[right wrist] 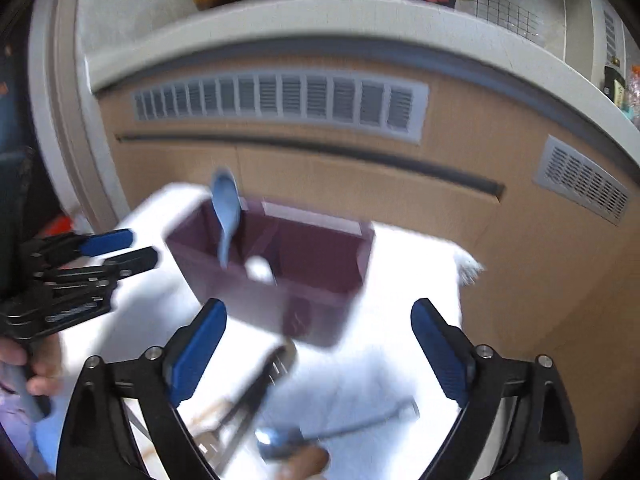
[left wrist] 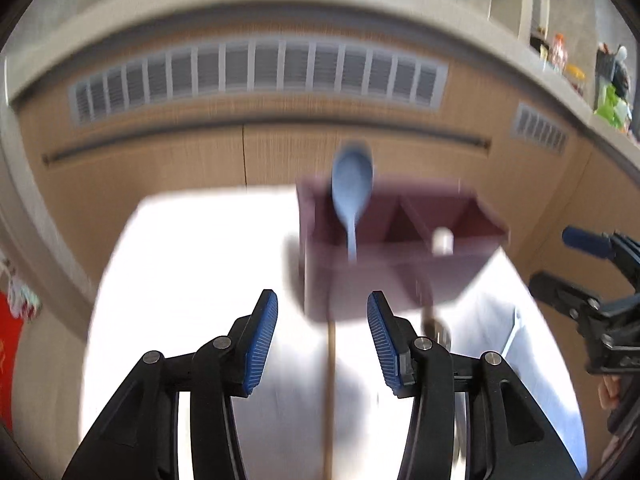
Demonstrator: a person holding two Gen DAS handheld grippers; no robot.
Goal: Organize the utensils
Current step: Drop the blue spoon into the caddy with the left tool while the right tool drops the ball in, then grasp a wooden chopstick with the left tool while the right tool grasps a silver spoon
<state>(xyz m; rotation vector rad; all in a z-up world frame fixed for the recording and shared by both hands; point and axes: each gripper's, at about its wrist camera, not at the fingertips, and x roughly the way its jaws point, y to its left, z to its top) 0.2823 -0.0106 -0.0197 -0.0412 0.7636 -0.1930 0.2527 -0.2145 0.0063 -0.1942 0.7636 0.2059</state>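
Observation:
A maroon utensil holder [left wrist: 384, 276] with several compartments stands on the white table [left wrist: 192, 264]; it also shows in the right wrist view [right wrist: 280, 300]. A light blue spoon [left wrist: 351, 192] stands upright in its left compartment, bowl up, also seen from the right wrist [right wrist: 226, 210]. A white utensil end [left wrist: 442, 240] pokes from another compartment. My left gripper [left wrist: 322, 340] is open and empty in front of the holder, over a thin wooden stick [left wrist: 330, 400]. My right gripper [right wrist: 318, 354] is open and empty above a fork [right wrist: 260, 392] and a metal spoon [right wrist: 276, 444] lying on the table.
A wooden cabinet front [left wrist: 280, 152] with vent grilles [left wrist: 256, 72] runs behind the table. The right gripper shows at the right edge of the left wrist view [left wrist: 592, 276]; the left gripper shows at the left of the right wrist view [right wrist: 80, 268]. Both views are motion-blurred.

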